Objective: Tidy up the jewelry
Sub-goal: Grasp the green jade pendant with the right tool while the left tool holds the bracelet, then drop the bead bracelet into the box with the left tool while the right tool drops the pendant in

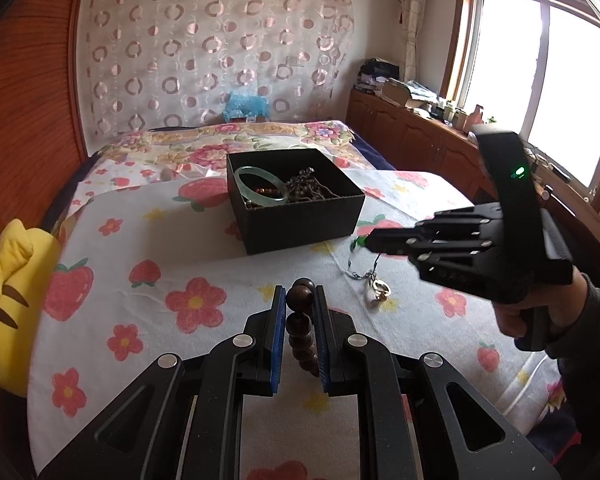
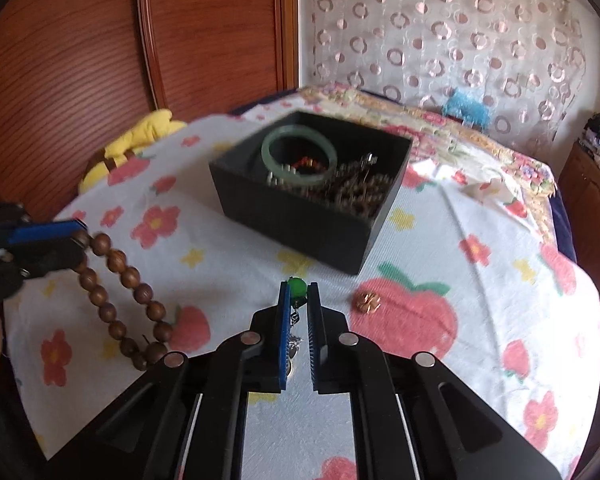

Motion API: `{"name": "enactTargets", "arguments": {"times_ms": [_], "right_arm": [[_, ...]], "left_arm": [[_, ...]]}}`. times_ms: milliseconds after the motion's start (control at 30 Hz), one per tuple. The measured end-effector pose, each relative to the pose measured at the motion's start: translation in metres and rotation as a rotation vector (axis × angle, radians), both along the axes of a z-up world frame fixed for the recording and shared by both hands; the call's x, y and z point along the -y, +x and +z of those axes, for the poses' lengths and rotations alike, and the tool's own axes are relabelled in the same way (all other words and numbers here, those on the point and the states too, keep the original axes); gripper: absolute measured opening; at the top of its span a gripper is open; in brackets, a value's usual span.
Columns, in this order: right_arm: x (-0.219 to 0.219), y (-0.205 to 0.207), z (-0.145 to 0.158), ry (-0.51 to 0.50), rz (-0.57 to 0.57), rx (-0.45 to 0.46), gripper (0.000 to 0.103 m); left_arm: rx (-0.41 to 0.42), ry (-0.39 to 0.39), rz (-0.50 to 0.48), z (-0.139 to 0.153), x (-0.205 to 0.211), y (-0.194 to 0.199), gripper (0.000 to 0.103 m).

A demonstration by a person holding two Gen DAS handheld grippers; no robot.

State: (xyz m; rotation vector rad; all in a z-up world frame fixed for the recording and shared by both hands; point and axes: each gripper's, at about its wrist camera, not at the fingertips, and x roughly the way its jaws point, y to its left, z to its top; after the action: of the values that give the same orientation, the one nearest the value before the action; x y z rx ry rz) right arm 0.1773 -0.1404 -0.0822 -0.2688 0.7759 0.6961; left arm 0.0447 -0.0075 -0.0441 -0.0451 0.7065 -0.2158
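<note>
My left gripper [image 1: 300, 293] is shut on a bracelet of dark wooden beads [image 1: 299, 326], which dangles in a loop [image 2: 128, 278] above the floral sheet. My right gripper [image 2: 298, 294] is shut on a necklace at its green bead [image 2: 297, 285]. The necklace's thin silver chain and charm [image 1: 377, 286] hang below the pads, just over the sheet. Beyond both stands an open black box [image 1: 300, 228], also seen in the right wrist view [image 2: 300, 220]. It holds a pale green bangle [image 2: 298, 156] and several beaded pieces. A small coppery trinket [image 2: 367, 301] lies on the sheet to the right of my right gripper.
The bed is covered with a white sheet [image 1: 160, 256] printed with flowers and strawberries. A yellow plush toy [image 1: 8, 300] sits at the bed's left edge against a wooden panel. A cluttered wooden cabinet [image 1: 416, 132] runs under the window on the right. A person's hand [image 1: 516, 316] grips the right tool.
</note>
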Motion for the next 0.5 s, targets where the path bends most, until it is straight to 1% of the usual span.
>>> {"name": "enactTargets", "arguments": {"times_ms": [200, 500], "right_arm": [[0.007, -0.001, 0.023, 0.029, -0.002, 0.033, 0.009], [0.01, 0.004, 0.046, 0.045, -0.01, 0.08, 0.009]], "left_arm": [[0.021, -0.003, 0.002, 0.01, -0.003, 0.005, 0.012], [0.069, 0.012, 0.002, 0.031, -0.003, 0.016, 0.012]]}}
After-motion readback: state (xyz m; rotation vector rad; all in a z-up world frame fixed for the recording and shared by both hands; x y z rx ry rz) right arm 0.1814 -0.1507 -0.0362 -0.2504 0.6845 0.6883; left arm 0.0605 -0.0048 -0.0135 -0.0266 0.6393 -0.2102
